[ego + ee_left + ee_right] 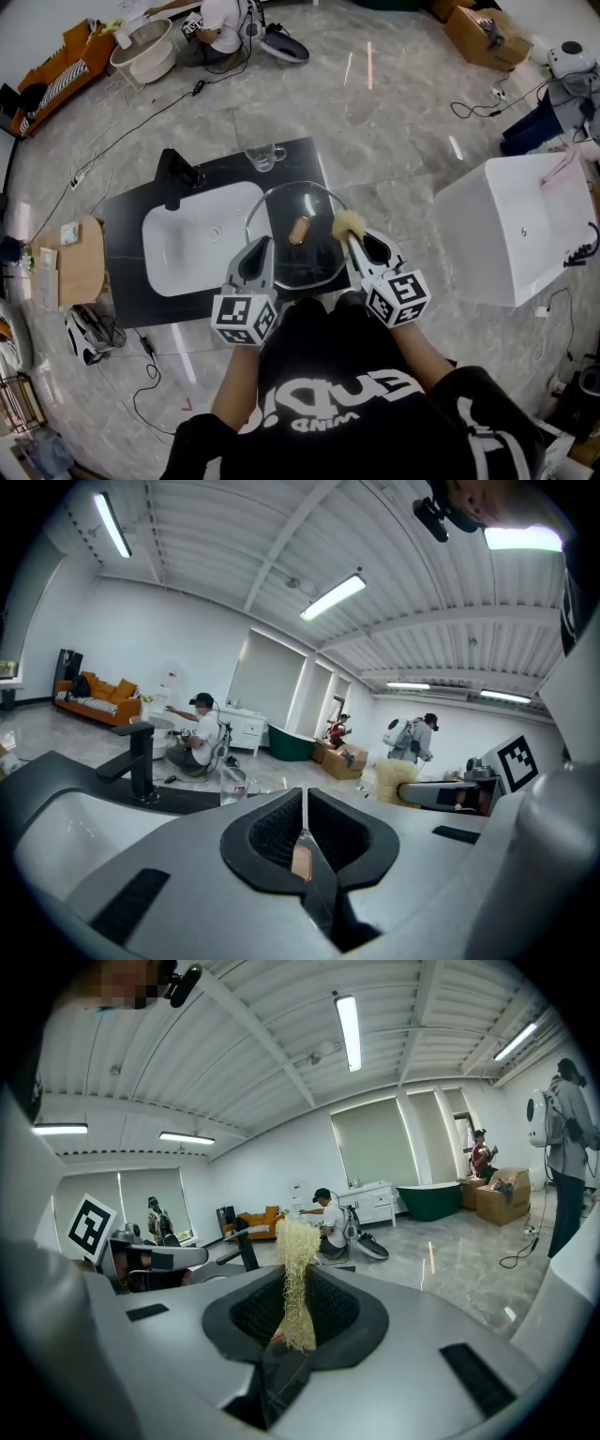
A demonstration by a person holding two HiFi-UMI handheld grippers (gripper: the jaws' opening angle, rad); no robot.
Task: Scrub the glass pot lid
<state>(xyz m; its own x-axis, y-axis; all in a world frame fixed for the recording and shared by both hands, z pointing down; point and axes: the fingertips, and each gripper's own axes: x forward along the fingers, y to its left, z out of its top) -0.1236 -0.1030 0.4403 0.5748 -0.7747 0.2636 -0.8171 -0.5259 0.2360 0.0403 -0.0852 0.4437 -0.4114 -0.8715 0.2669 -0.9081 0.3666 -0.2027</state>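
The glass lid [298, 248] sits at the bench's [127, 225] right end, just beside the sink [192, 246]. The left hand-held gripper [258, 247] is clamped on the lid's near rim. The right hand-held gripper [357, 246] pinches a fibre scrubber [348, 225] at the lid's right rim. A glass mug [263, 156] stands at the bench's far edge, with open floor [394, 141] all around.

The white sink basin [202, 246] left of the glass lid [314, 258] lies open. A black faucet [178, 176] and a glass cup [263, 156] stand along the desk's [127, 220] far edge.

Occlusions:
Left gripper [258, 247] and right gripper [360, 246] are covering the near rim of glass pot lid [314, 208]; right jaws are hiding the base of scrubber [294, 1274].
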